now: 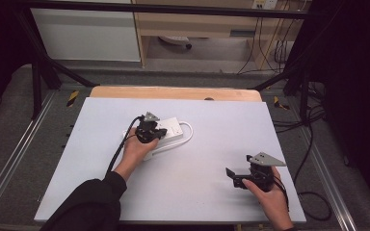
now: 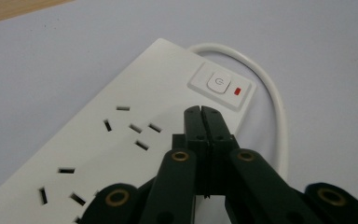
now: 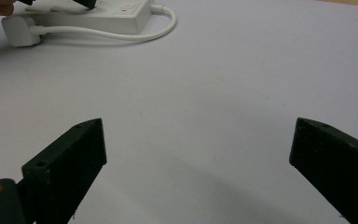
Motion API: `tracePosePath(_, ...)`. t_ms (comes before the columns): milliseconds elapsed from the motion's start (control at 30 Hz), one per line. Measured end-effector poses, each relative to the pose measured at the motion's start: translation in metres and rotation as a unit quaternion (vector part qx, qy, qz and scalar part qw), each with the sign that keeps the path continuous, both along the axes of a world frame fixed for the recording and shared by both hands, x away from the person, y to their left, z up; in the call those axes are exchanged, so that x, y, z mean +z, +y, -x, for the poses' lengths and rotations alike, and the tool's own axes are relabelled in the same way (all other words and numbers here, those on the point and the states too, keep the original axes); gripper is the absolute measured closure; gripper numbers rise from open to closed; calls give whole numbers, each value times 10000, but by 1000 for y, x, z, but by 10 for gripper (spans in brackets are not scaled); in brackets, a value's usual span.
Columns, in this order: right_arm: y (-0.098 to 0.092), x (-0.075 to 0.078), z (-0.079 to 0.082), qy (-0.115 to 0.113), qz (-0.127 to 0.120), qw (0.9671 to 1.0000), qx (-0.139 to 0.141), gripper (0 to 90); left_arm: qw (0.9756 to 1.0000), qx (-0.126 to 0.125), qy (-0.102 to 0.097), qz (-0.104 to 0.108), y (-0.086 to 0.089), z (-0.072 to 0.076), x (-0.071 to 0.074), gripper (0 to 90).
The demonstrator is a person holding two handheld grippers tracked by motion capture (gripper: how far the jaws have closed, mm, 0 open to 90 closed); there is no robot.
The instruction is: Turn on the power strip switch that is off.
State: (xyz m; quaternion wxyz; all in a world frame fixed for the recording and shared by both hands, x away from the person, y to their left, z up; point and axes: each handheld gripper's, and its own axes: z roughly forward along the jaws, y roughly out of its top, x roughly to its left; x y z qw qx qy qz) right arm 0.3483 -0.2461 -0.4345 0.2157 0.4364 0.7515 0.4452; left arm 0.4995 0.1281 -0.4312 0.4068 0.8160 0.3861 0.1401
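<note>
A white power strip (image 1: 173, 128) lies on the grey table top left of centre, its white cable (image 1: 189, 134) looping round its right end. My left gripper (image 1: 158, 131) is over the strip, jaws pressed together with nothing between them. In the left gripper view the shut left gripper (image 2: 201, 110) points at the strip (image 2: 121, 140), just short of the power switch (image 2: 218, 83) with its red light (image 2: 237, 91). I cannot tell whether the tips touch the casing. My right gripper (image 1: 234, 177) stands open near the front right with nothing between its jaws, as the right gripper (image 3: 198, 135) shows over bare table.
The strip's plug (image 3: 18, 30) and cable (image 3: 121, 33) lie beside the strip (image 3: 116, 16) in the right gripper view. A wooden board edge (image 1: 173, 92) runs along the back of the table (image 1: 221, 120). Black frame bars and loose cables (image 1: 313, 192) flank the table.
</note>
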Motion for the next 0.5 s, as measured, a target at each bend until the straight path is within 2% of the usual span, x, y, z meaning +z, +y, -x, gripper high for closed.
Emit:
tracePosePath(133,0,0,0,5,-6,10000,-5,42,9999,-49,-7,-152,-3,-1,2,900)
tracePosePath(500,0,0,1,7,6,10000,-2,42,9998,-81,43,-166,-3,-2,3,900)
